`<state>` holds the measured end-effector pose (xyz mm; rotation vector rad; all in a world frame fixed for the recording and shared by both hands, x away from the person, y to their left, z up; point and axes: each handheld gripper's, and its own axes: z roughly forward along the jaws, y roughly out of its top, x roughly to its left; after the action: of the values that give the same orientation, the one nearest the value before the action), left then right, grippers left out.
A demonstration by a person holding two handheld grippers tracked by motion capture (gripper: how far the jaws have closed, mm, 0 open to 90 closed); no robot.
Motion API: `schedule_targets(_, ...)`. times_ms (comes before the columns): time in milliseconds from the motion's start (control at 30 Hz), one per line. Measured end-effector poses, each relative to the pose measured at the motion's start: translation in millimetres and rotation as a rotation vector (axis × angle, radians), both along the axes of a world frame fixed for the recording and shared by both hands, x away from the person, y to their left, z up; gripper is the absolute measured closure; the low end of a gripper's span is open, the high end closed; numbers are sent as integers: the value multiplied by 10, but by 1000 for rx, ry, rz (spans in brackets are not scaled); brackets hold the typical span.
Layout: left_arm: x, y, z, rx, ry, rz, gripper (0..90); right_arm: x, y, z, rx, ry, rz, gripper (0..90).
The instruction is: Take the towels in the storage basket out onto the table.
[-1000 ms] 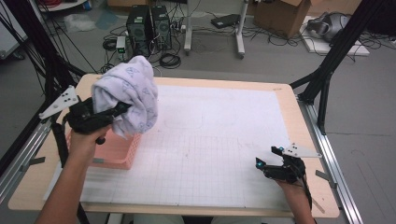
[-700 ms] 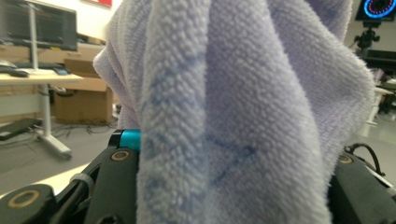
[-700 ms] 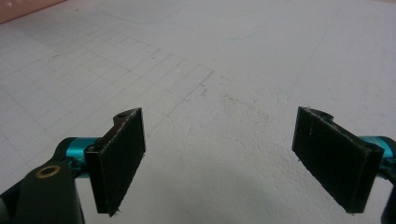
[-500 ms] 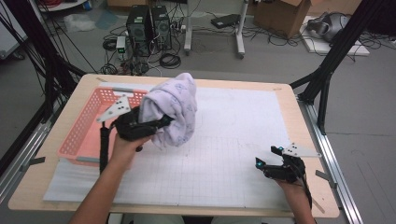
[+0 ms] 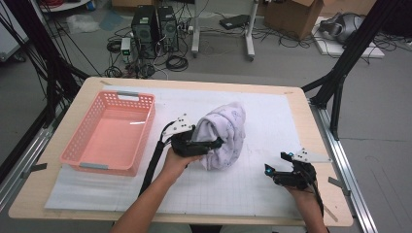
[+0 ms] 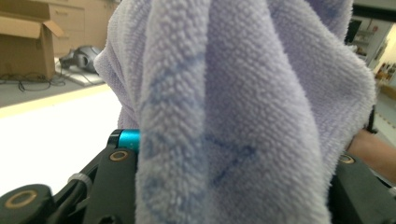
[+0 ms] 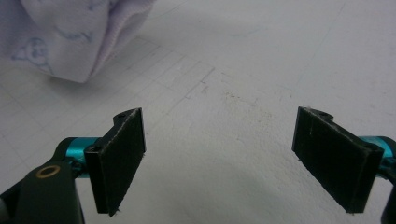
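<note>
Lavender towel (image 5: 224,135) hangs bunched between the clamped jaws of the left gripper (image 5: 214,143) above the white mat (image 5: 272,116), while the right gripper (image 7: 219,158) rests wide open, holding nothing.

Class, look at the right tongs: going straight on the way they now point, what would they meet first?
Probably the bare white mat; the right tongs stand open, and the lilac towel lies off to one side, though depth is unclear.

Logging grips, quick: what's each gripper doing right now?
Left gripper: closed on the lavender towel, bunched between its jaws.
Right gripper: open, holding nothing, above the white mat.
</note>
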<state>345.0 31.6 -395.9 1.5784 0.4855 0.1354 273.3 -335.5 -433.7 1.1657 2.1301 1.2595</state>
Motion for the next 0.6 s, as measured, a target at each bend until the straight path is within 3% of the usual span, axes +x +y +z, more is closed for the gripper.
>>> schedule_targets(100,42,-57,-79,22,27,22,482,3,8,-6,-4,4,3,161)
schedule_targets(167,121,-95,-193,39,74,27,476,4,8,-7,-4,4,3,161)
schedule_targets(267,180,-112,-278,65,96,38,468,3,6,-9,2,6,2,161)
schedule_targets(333,260,-108,-382,98,146,65,437,2,8,-13,0,11,4,161)
schedule_targets(400,313,-78,-442,141,187,101,391,6,10,-19,-5,10,7,161)
schedule_targets(433,336,-54,-467,182,207,132,354,2,16,-19,-3,18,6,161)
schedule_targets(467,336,-54,-467,182,207,132,310,2,16,-19,-3,18,6,161)
schedule_targets(500,357,11,-472,243,234,177,264,1,15,-22,-5,16,7,161)
schedule_targets(533,357,11,-472,243,234,177,237,1,15,-22,-5,16,7,161)
schedule_targets(600,350,96,-417,303,208,228,197,1,13,-27,-5,19,4,161)
